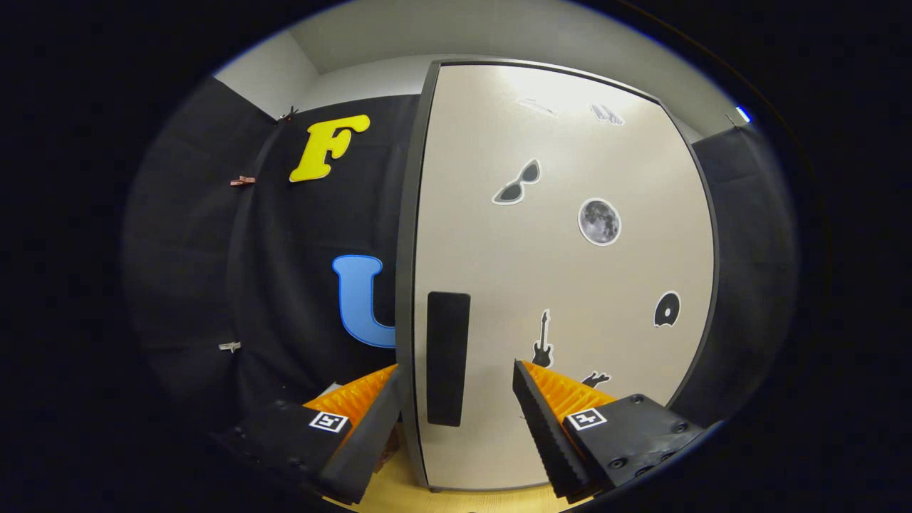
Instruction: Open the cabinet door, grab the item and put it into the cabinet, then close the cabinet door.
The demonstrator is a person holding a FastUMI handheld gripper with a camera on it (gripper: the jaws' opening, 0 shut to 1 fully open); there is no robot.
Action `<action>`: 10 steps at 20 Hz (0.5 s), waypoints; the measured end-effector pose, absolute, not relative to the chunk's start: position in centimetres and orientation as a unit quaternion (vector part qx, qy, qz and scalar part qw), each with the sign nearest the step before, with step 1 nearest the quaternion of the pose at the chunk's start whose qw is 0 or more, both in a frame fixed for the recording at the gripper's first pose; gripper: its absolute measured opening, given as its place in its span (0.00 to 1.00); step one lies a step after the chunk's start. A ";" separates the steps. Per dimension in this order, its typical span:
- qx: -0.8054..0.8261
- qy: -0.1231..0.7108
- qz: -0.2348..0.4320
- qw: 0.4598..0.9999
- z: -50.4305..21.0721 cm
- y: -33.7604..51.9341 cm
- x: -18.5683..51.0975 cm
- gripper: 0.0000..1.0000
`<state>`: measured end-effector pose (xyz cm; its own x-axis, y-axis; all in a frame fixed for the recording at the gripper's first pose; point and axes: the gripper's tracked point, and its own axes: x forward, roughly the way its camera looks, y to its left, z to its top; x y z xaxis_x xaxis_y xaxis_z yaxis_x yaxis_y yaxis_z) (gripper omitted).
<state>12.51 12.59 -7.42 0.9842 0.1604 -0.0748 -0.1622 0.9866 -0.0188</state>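
A cream cabinet door (563, 271) with a dark frame stands upright right in front of me, covered with small stickers. Its black vertical handle (447, 358) sits near the door's left edge, low down. My gripper (456, 377) is open, its two fingers (548, 427) spread to either side of the handle, which lies between them and slightly beyond their tips. The left finger reaches just past the door's left edge. Nothing is held. The door looks closed or nearly so; the cabinet's inside is hidden.
Black cloth walls stand to the left and right of the cabinet, with small clips (242, 181) pinned on the left one. A pale wooden surface (456, 491) shows under the door's bottom edge, between my fingers.
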 end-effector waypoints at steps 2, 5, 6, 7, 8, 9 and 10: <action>-0.014 0.042 0.078 0.996 -8.0 12.7 13.4 0.95; -0.017 0.042 0.072 0.996 -8.3 12.9 14.4 0.91; -0.017 0.040 0.070 0.997 -8.3 13.0 14.7 0.88; -0.016 0.040 0.070 0.997 -8.3 13.2 14.8 0.85; -0.013 0.041 0.069 0.997 -8.4 13.2 15.0 0.83; -0.007 0.043 0.072 0.996 -8.5 13.5 15.0 0.79; -0.005 0.044 0.070 0.997 -8.6 13.6 15.1 0.76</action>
